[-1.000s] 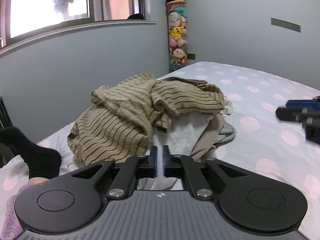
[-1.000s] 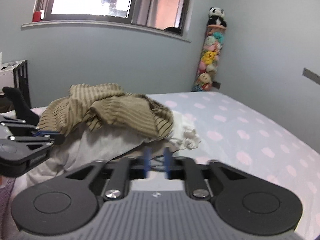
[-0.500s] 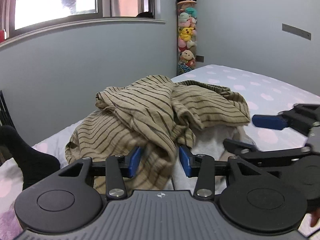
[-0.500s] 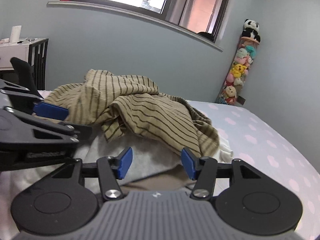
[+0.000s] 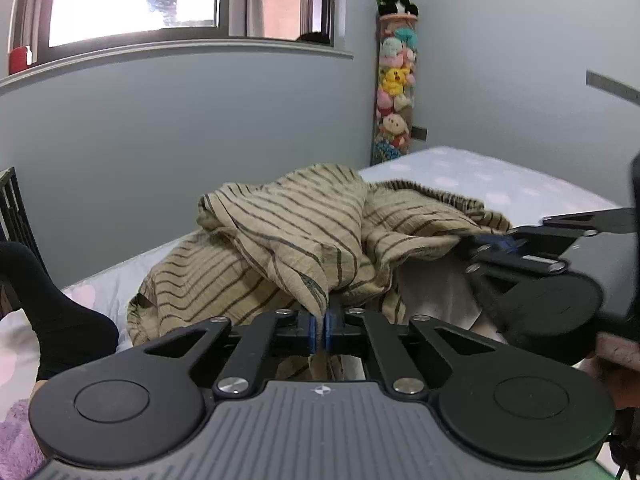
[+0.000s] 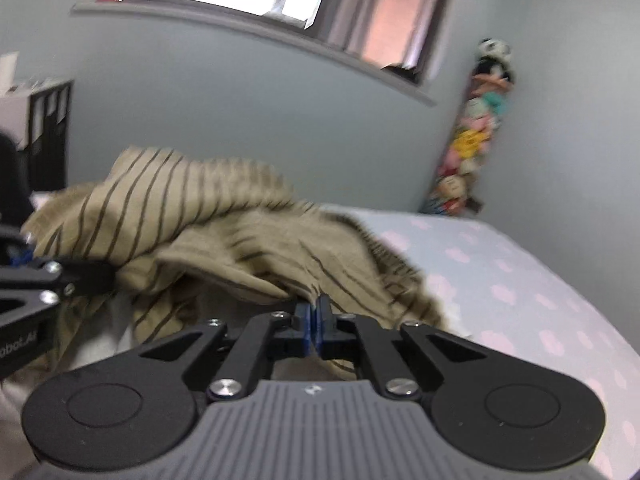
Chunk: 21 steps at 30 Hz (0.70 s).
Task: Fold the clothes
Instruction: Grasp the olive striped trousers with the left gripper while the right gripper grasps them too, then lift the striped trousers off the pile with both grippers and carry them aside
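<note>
A tan garment with dark stripes point(image 5: 304, 240) lies crumpled on top of a clothes pile on the bed. My left gripper point(image 5: 322, 322) is shut on a hanging fold of this striped garment at the pile's near side. My right gripper point(image 6: 313, 318) is shut on another edge of the same striped garment point(image 6: 224, 236), further right. In the left wrist view the right gripper point(image 5: 492, 246) reaches in from the right with its tips at the cloth. A pale grey garment point(image 5: 432, 292) lies under the striped one.
The bed sheet point(image 6: 540, 280) is pale with pink dots and stretches away to the right. A tall tube of plush toys point(image 5: 394, 80) stands in the corner. A person's black sock point(image 5: 60, 316) rests at the left. A window point(image 5: 160, 0) is above the grey wall.
Both grippers opened wide, moved forward onto the striped garment and then closed on its cloth. The right gripper came in closer to the left one.
</note>
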Motion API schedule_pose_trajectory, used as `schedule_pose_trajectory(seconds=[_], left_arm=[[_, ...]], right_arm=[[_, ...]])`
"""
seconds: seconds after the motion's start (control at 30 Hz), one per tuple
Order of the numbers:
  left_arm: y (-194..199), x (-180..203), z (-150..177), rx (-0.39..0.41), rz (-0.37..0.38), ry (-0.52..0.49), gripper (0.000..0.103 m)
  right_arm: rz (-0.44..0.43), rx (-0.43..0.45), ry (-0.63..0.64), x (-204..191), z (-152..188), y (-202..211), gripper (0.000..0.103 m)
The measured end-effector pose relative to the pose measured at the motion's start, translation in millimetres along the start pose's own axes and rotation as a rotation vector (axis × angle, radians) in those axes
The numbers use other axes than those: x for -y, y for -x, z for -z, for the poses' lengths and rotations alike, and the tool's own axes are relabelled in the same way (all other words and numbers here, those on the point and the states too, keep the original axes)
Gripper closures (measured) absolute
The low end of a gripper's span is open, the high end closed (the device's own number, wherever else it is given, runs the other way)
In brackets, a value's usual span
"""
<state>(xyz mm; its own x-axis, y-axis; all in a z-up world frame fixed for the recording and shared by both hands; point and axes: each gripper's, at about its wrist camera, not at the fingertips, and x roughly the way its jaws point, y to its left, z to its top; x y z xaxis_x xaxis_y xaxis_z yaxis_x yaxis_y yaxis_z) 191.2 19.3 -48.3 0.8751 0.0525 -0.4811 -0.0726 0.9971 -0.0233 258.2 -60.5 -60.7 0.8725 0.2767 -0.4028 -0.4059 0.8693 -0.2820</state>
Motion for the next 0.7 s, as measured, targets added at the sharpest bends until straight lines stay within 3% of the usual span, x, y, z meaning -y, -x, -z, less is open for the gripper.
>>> schedule_pose_trajectory(seconds=[0.23, 0.47, 0.7], left_arm=[[50, 17, 2, 0.084, 0.128, -0.030, 0.103], [116, 38, 12, 0.087, 0.308, -0.027, 0.103], [165, 54, 29, -0.015, 0.513, -0.020, 0.103]], right_arm=[[0.123, 0.057, -0.070, 24, 1, 62, 0.101], [0.206, 0.068, -0.114, 39, 30, 158, 0.101], [0.342, -0.019, -0.187, 62, 89, 262, 0.101]])
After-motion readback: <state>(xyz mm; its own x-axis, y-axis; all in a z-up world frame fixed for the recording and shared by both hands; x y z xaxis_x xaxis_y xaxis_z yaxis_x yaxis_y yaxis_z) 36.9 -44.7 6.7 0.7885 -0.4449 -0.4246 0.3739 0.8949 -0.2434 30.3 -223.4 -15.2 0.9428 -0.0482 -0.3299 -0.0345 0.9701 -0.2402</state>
